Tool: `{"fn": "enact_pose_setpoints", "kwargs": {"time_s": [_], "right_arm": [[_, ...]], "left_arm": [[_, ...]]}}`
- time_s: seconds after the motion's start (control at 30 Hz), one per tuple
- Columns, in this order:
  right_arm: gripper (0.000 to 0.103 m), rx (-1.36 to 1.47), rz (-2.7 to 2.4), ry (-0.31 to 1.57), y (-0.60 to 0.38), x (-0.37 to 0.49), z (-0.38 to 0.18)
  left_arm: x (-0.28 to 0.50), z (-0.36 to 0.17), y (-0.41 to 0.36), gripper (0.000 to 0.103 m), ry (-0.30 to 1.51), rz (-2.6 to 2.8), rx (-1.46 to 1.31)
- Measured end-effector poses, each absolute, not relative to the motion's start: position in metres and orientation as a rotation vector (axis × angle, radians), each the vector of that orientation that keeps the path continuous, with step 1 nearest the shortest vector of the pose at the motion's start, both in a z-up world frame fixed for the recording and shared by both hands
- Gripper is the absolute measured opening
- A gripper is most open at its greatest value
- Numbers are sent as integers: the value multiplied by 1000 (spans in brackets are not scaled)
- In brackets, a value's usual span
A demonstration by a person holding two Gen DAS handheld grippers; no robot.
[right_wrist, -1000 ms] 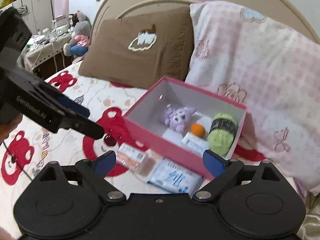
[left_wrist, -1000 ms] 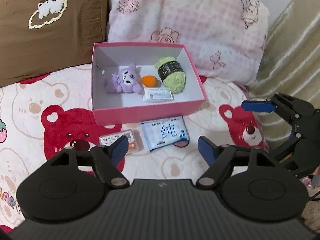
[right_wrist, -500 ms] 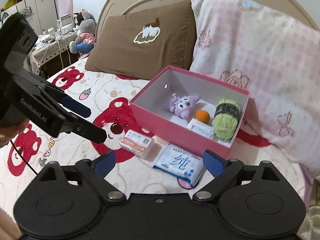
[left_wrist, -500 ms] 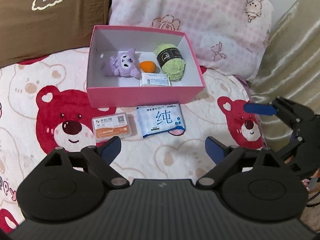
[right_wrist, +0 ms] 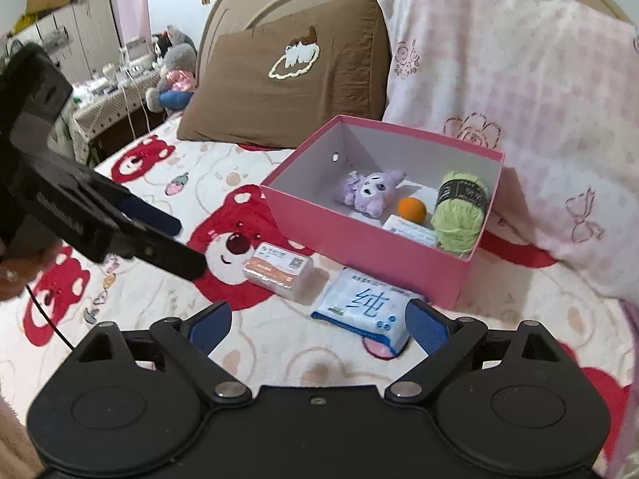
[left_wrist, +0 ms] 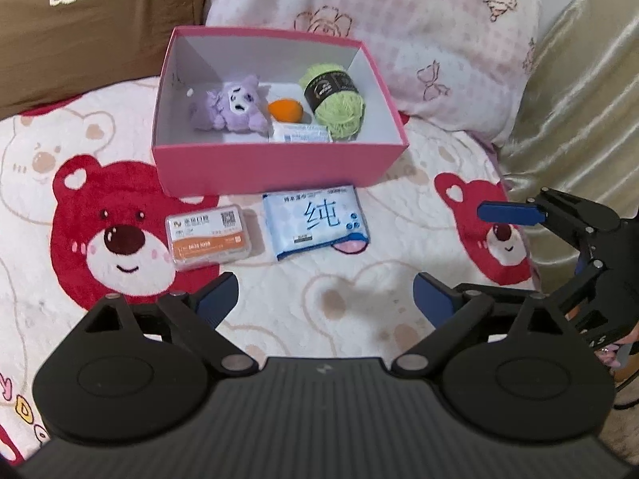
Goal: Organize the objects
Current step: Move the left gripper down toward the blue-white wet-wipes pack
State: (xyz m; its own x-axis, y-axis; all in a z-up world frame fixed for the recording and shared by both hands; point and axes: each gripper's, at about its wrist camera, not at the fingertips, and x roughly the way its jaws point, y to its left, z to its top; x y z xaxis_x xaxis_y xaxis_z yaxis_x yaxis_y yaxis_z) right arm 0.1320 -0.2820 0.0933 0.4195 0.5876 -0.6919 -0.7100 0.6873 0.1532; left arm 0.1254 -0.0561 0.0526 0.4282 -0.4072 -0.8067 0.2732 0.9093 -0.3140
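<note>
A pink box [left_wrist: 279,167] sits on the bear-print blanket, holding a purple plush [left_wrist: 235,105], an orange ball [left_wrist: 284,109], green yarn [left_wrist: 337,103] and a small white packet [left_wrist: 301,133]. In front of it lie a clear case with an orange label [left_wrist: 209,237] and a blue wipes pack [left_wrist: 317,221]. My left gripper [left_wrist: 325,295] hovers just short of both, its jaws opening with nothing between them. My right gripper [right_wrist: 319,325] is open and empty, just short of the wipes pack [right_wrist: 363,307], with the case [right_wrist: 279,271] to the left.
A brown pillow [left_wrist: 80,28] and a pink checked pillow [left_wrist: 379,28] lean behind the box. Shiny gold fabric [left_wrist: 579,99] rises at the right. The right view shows a cluttered side table [right_wrist: 112,88] past the bed's left edge and a hand [right_wrist: 20,267].
Both grippers have sunk toward the blanket, nearer the case and wipes pack. The left jaws have spread wider. The objects have not moved.
</note>
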Motion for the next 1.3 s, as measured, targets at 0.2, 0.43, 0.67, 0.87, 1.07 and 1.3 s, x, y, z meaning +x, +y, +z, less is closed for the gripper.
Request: {"fn": "enact_pose_setpoints", "kwargs": {"time_s": [0.2, 0.43, 0.67, 0.87, 1.07, 1.3], "right_arm": [[96, -206, 774, 769, -287, 135, 73], [95, -219, 736, 767, -298, 144, 62], [95, -166, 732, 800, -295, 161, 52], [96, -109, 607, 982, -285, 201, 24], [96, -83, 592, 1019, -278, 214, 9], [96, 14, 599, 959, -275, 220, 2]], "left_arm": [[129, 36, -44, 95, 1018, -390, -164], [130, 20, -38, 95, 1013, -390, -198], [132, -1, -45, 93, 987, -409, -258], [132, -14, -56, 93, 937, -413, -198], [136, -44, -71, 92, 967, -443, -141], [147, -66, -82, 91, 915, -423, -143]]}}
